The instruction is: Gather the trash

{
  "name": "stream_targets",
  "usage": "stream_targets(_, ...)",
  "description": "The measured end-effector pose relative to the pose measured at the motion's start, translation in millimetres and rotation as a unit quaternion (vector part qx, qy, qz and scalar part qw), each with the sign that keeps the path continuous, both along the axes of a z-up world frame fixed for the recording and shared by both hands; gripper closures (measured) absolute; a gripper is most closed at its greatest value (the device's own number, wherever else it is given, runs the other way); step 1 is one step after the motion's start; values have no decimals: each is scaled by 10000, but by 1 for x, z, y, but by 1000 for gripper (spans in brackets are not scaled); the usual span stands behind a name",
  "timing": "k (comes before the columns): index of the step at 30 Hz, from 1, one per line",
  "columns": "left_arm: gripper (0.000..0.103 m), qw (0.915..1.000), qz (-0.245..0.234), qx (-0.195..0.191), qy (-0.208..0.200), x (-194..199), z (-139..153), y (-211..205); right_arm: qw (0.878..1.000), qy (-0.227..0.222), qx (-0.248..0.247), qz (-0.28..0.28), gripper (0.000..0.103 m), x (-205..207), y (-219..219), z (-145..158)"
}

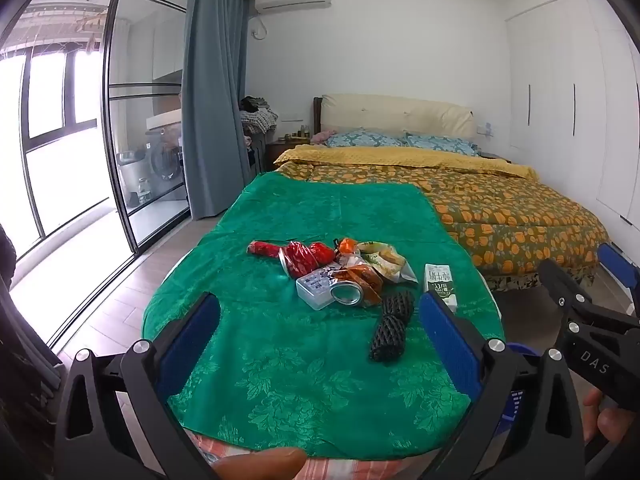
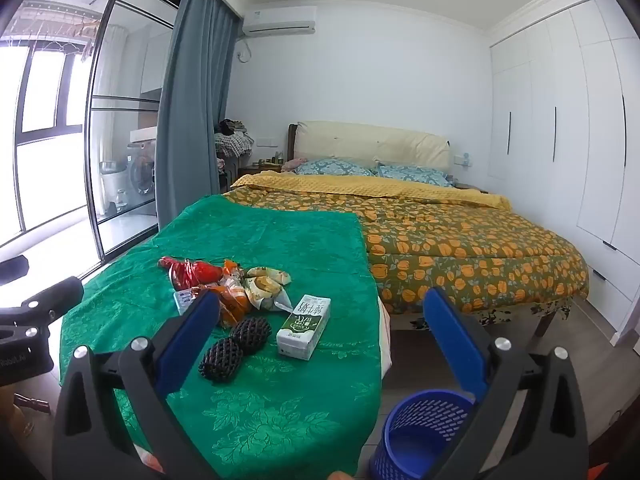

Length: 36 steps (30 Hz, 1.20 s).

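A heap of trash lies on the green tablecloth: red wrappers, snack bags, a clear plastic box, an empty can, two black foam nets and a milk carton. The carton and nets also show in the right wrist view. My left gripper is open and empty, short of the heap. My right gripper is open and empty, above the table's right edge. A blue mesh bin stands on the floor below it.
A bed with an orange-patterned quilt stands behind the table. White wardrobes line the right wall. A grey curtain and glass doors are on the left. The right gripper's body shows at the left view's right edge.
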<state>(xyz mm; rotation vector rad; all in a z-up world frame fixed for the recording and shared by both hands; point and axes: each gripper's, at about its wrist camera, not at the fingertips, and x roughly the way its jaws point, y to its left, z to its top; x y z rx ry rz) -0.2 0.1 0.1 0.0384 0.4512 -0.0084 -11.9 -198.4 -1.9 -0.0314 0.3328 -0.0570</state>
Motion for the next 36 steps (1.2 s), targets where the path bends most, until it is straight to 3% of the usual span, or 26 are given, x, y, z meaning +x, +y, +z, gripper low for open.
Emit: stream_targets(36,4,10000,29,-7,40,4,-3,8,10000,3,4,4,4,-1,-4,-2)
